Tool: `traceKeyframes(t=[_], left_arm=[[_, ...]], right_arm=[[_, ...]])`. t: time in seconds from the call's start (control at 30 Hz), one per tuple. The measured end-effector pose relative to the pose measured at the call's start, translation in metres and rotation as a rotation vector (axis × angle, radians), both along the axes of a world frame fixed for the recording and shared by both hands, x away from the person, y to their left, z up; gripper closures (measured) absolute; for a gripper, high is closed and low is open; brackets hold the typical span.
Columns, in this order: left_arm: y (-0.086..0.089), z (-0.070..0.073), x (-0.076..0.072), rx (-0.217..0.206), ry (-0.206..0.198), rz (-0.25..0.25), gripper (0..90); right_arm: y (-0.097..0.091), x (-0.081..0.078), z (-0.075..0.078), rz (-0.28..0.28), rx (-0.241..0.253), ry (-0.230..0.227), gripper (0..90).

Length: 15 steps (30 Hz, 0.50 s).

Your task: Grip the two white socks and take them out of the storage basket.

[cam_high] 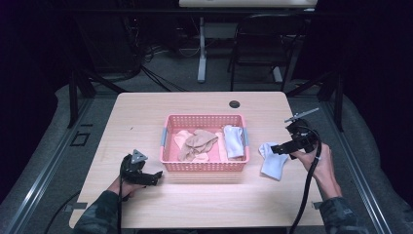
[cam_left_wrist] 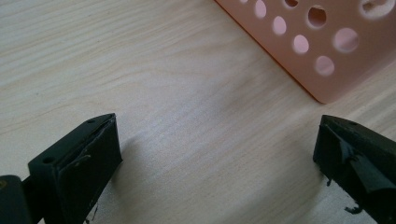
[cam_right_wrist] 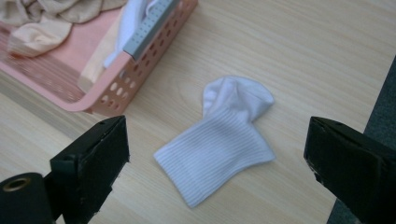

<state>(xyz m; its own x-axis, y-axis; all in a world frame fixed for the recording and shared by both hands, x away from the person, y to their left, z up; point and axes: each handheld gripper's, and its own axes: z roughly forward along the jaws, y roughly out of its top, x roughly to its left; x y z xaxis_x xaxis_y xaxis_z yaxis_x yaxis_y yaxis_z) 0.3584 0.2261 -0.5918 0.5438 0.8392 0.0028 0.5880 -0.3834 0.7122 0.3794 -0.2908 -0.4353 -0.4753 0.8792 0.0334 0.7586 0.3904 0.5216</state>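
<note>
A pink perforated basket (cam_high: 204, 166) stands mid-table and holds tan socks (cam_high: 197, 143) and a white sock (cam_high: 233, 140). Another white sock (cam_high: 272, 161) lies flat on the table just right of the basket; it is ribbed and bent at the heel (cam_right_wrist: 224, 135). My right gripper (cam_high: 281, 148) hovers beside that sock, open, its jaws wide on either side of it and touching nothing. My left gripper (cam_high: 152, 177) rests low by the basket's front left corner (cam_left_wrist: 327, 60), open over bare wood with nothing between its jaws.
The wooden table (cam_high: 146, 117) has a cable hole (cam_high: 234, 104) at the back. The table's right edge (cam_right_wrist: 380, 93) lies close to the loose sock. A black chair (cam_high: 263, 44) and a desk leg (cam_high: 201, 48) stand beyond the table.
</note>
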Motion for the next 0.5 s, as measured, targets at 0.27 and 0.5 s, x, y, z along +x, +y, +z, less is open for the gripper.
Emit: traceKeyframes(t=[0.27, 0.5], left_arm=[[0.000, 0.000, 0.000, 0.000, 0.000, 0.000, 0.5], [0.000, 0.000, 0.000, 0.000, 0.000, 0.000, 0.5]], right_arm=[[0.016, 0.003, 0.011, 0.041, 0.001, -0.015, 6.4], [0.027, 0.008, 0.015, 0.058, 0.002, -0.019, 6.3]])
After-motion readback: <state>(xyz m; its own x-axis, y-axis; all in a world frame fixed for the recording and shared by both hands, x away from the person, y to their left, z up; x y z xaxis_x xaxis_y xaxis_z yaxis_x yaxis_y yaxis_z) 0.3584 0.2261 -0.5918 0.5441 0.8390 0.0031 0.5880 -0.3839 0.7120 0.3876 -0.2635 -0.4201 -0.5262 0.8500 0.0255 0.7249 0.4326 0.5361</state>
